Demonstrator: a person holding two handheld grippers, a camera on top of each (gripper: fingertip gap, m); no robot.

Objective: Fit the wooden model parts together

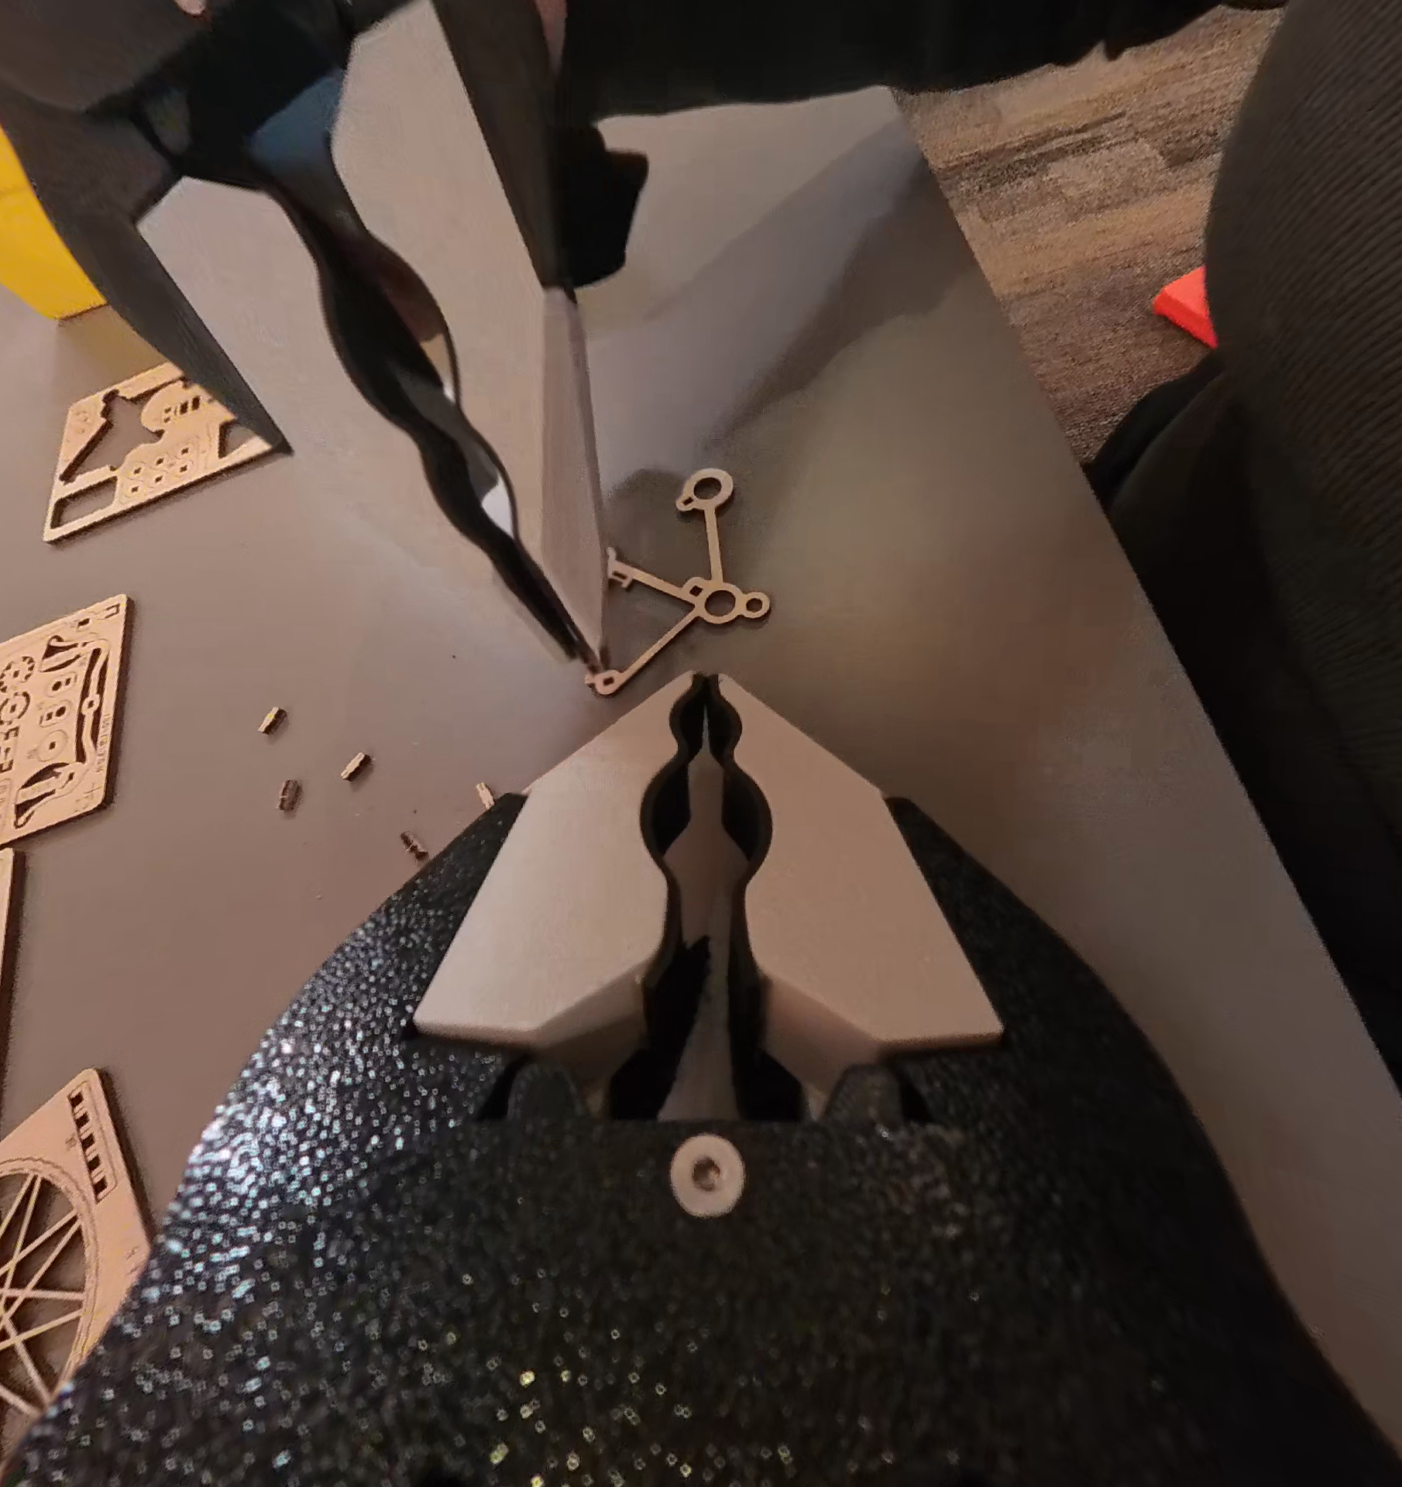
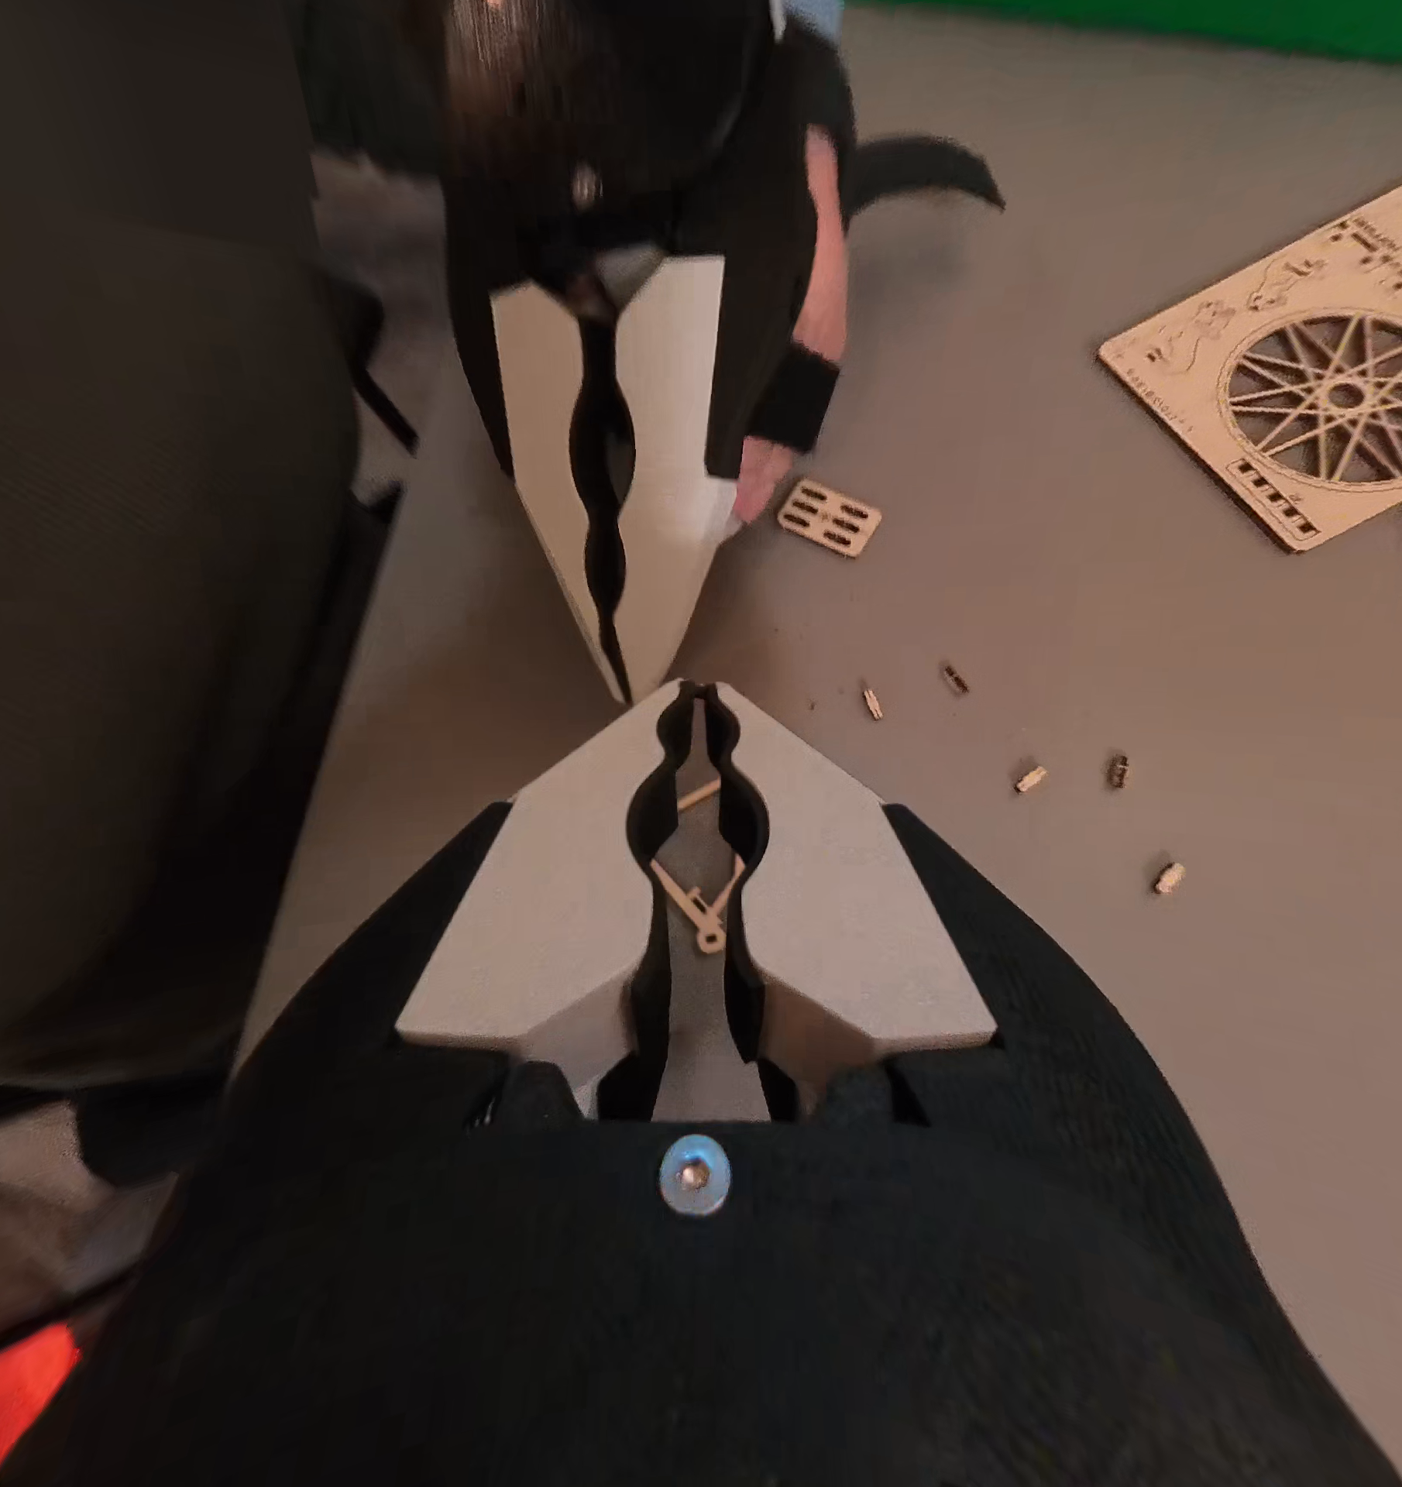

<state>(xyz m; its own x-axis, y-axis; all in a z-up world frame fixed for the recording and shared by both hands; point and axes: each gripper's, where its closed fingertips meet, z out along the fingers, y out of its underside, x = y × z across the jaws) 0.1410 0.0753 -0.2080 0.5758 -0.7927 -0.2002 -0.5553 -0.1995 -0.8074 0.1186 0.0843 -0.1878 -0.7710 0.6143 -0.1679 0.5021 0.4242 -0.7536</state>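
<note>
A thin wooden frame part (image 1: 710, 599) of struts and rings lies flat on the grey table (image 1: 883, 724). My left gripper (image 1: 706, 684) is shut, its tips just short of the part's near corner. My right gripper (image 1: 591, 658) comes down from above, jaws together, its tips touching that same corner; I cannot tell whether it pinches anything. In the right wrist view the right gripper (image 2: 698, 688) is shut over the part (image 2: 702, 905), which shows through the gap between its fingers. The left gripper (image 2: 625, 690) meets it tip to tip.
Laser-cut wooden sheets (image 1: 62, 724) lie at the left, one with a spoked wheel (image 2: 1337, 394). Small wooden pins (image 1: 356, 764) are scattered nearby, and a small slotted piece (image 2: 830, 515). A yellow box (image 1: 6, 201) stands at the back left. The table edge (image 1: 1044, 402) runs close on the right. My two grippers' fingertips are within a few centimetres of each other.
</note>
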